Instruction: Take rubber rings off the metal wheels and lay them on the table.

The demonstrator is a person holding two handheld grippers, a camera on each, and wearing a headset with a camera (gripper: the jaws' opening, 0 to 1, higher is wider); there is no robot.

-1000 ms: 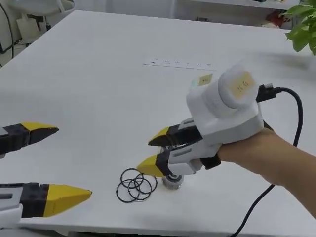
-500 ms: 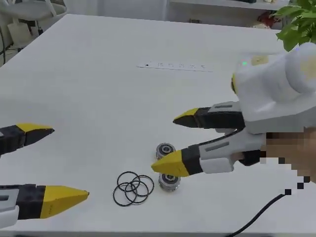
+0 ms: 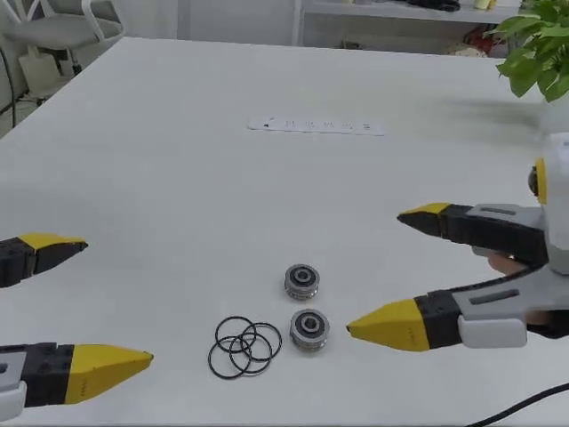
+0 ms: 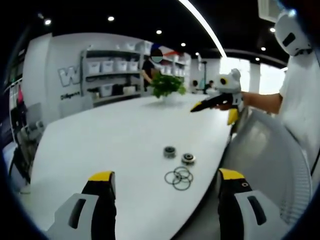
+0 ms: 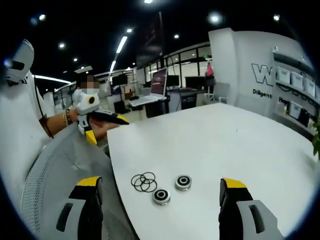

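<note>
Right gripper (image 3: 378, 273) hangs spread wide above the near right of the table (image 3: 178, 160), jaws well parted with nothing between them, its lower tip just beside the near wheel (image 3: 309, 327); left gripper (image 3: 116, 302) is the same story on the near left, jaws apart and empty, well clear of the work; the far wheel (image 3: 301, 279) sits just behind the near one, both lying flat, close together, I'd say not touching; the rubber rings (image 3: 244, 345) lie in a loose overlapping cluster on the tabletop just left of the near wheel, so several are plainly off and laid down; whether a ring is left in either wheel's groove is too small to tell; my read is we're between picks, both tools free; if a band remains, the next move calls for one gripper to pin a wheel while the other works a fine jaw tip under the thin rubber and rolls it off, then sets it by the cluster; the wheels look small and liable to skid, so a steady hold comes first.
</note>
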